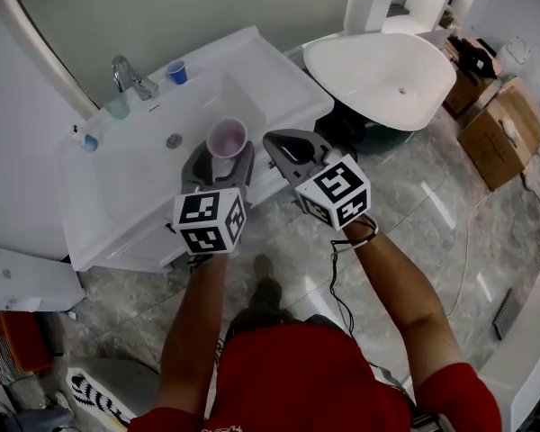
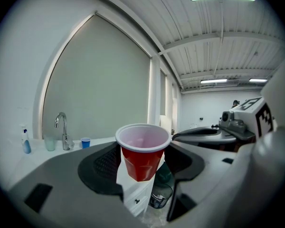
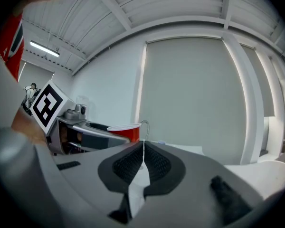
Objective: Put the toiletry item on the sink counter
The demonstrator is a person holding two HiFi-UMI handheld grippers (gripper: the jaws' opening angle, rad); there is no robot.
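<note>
One cup [image 2: 142,151] is held clamped in the left gripper [image 1: 222,154] over the counter's [image 1: 274,70] front edge, the right gripper [image 3: 143,150] being clenched empty, so the carry seems in hand, and lowering onto bare counter, then release, is called for.

Glossy red plastic cup [image 2: 141,163], shiny chrome faucet [image 1: 126,75], glossy white sink counter [image 1: 272,61], polished stone floor [image 1: 405,178]

The party cup [image 2: 141,161] is red outside, whitish-pink inside. The counter [image 1: 281,77] is plain white, the small cup [image 1: 177,71] blue. Floor [image 1: 432,214] is grey with marble veining.
</note>
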